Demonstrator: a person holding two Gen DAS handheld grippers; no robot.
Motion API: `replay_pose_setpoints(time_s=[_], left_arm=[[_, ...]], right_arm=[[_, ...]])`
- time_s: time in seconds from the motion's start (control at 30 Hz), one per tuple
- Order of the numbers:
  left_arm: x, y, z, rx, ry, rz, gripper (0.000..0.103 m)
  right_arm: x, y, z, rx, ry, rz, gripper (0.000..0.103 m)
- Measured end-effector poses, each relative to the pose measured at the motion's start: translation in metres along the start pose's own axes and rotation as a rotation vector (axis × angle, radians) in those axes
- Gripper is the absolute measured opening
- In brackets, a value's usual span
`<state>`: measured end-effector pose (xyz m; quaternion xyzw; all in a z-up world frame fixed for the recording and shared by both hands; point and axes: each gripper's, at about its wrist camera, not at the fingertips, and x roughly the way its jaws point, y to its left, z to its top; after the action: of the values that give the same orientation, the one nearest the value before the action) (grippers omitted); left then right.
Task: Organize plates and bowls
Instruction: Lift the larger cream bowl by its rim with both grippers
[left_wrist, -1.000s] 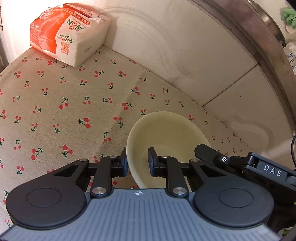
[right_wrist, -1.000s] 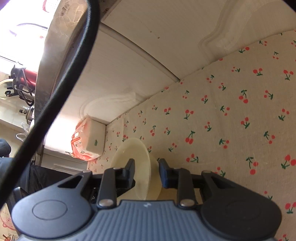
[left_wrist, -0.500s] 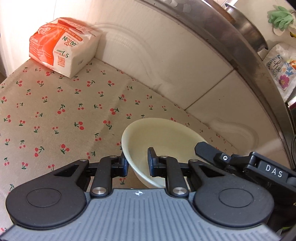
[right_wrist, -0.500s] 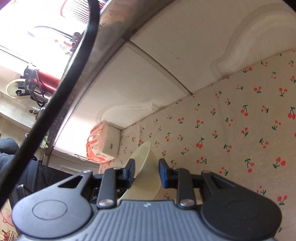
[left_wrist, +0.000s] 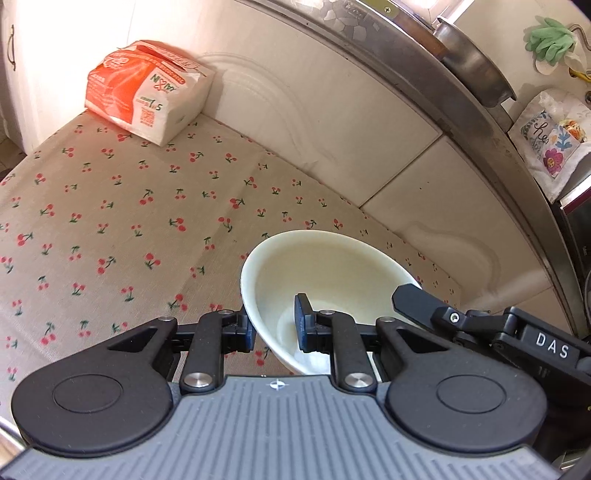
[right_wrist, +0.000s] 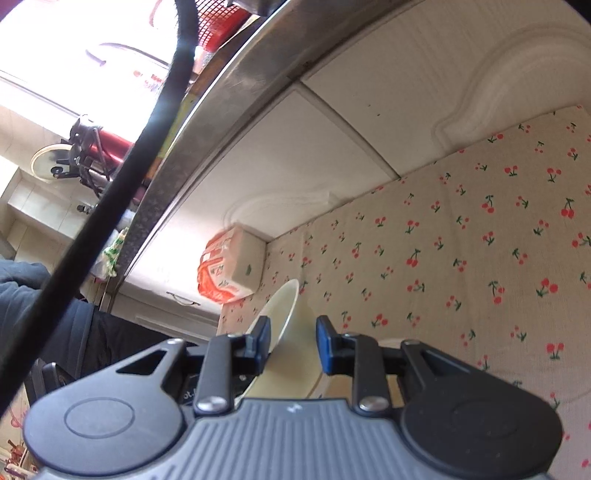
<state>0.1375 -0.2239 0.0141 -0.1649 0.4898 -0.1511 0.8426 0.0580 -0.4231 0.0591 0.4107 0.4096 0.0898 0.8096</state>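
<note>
cream round ceramic bowl (left_wrist: 325, 295) | now lifted clear and tilted over the cherry-print tablecloth (left_wrist: 110, 221), off the flat 1 s ago | left gripper (left_wrist: 275, 326) and right gripper (right_wrist: 291, 341) both clenched on its rim | carry under way, orange-white packet (left_wrist: 147, 88) well apart

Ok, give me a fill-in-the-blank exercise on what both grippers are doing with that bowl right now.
1. Both the left gripper and the right gripper have their fingers straddling the rim of one cream ____.
2. The cloth beneath is printed with red ____.
3. The orange and white package sits against the white ____ panel.
4. The label on the right gripper's side reads ____.

Missing words: bowl; cherries; cabinet; DAS
</note>
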Motion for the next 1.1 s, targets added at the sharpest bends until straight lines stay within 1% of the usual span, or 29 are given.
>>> replay_pose_setpoints(time_s=[0.17,0.5,0.63,0.83,1.1], left_arm=[[-0.021,0.003,-0.015,-0.006,-0.008,0.002,0.02],[-0.046,0.001,-0.036,-0.023,-0.007,-0.004,0.02],[-0.058,0.001,-0.048,-0.028,0.005,-0.014,0.02],[-0.076,0.0,-0.068,-0.021,0.018,-0.021,0.02],[-0.098,-0.003,-0.094,0.016,0.042,-0.027,0.02]], right_arm=[[-0.007,0.005,-0.01,-0.008,0.014,0.005,0.026],[-0.023,0.007,-0.024,-0.004,0.027,0.016,0.025],[-0.033,0.006,-0.032,0.003,0.031,0.021,0.025],[-0.048,0.003,-0.047,0.02,0.055,0.019,0.025],[-0.066,-0.003,-0.066,0.035,0.084,0.019,0.025]])
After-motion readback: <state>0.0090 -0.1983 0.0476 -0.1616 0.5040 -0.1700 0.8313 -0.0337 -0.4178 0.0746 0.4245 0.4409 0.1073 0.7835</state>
